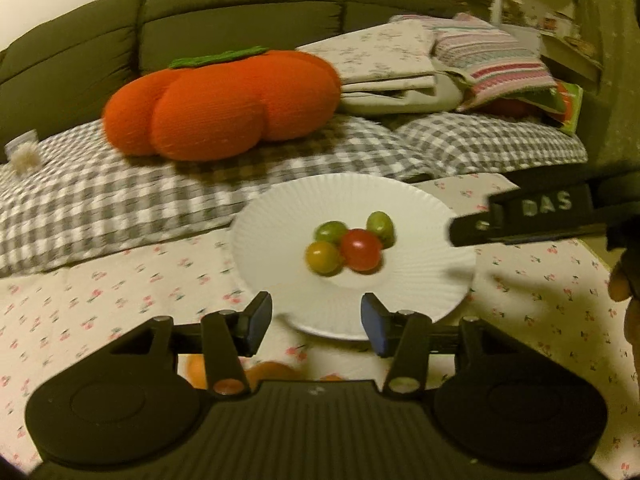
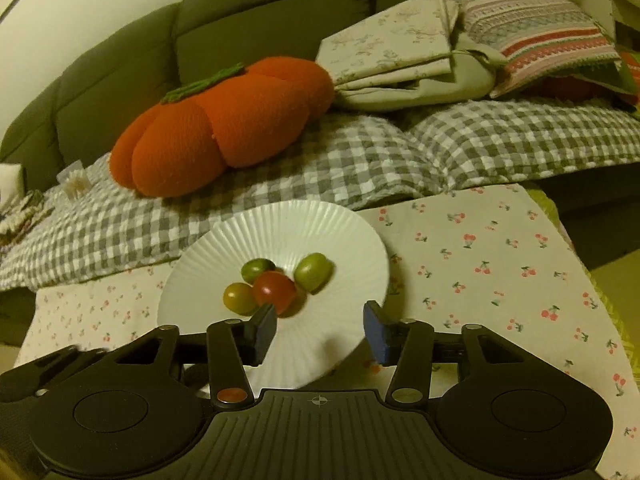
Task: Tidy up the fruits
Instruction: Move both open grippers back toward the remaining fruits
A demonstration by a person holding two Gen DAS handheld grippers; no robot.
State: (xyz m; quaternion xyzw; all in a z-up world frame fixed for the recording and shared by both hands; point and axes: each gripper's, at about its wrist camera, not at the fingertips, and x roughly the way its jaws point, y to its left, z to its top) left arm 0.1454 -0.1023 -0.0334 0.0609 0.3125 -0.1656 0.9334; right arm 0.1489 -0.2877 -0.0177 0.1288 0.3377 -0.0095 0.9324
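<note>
A white ribbed plate [image 1: 280, 220] [image 2: 320, 224] sits on a cherry-print cloth. On it lie several small tomatoes: a red one [image 1: 361, 249] [image 2: 274, 290], two green ones [image 1: 330, 231] [image 1: 380, 223] [image 2: 256, 269] [image 2: 314, 271] and a yellow-orange one [image 1: 322, 257] [image 2: 239, 298]. My left gripper [image 1: 316, 322] is open and empty at the plate's near rim. My right gripper [image 2: 320, 330] is open and empty over the plate's near right part; it also shows at the right of the left wrist view [image 1: 520, 216]. Orange fruit [image 1: 272, 372] lies partly hidden under the left gripper.
The cherry-print cloth [image 2: 500, 260] covers the table. Behind it is a sofa with a grey checked blanket [image 1: 160, 184], an orange pumpkin cushion [image 1: 224, 104] [image 2: 224, 124] and folded linens [image 2: 460, 40]. The table's right edge [image 2: 572, 240] drops to the floor.
</note>
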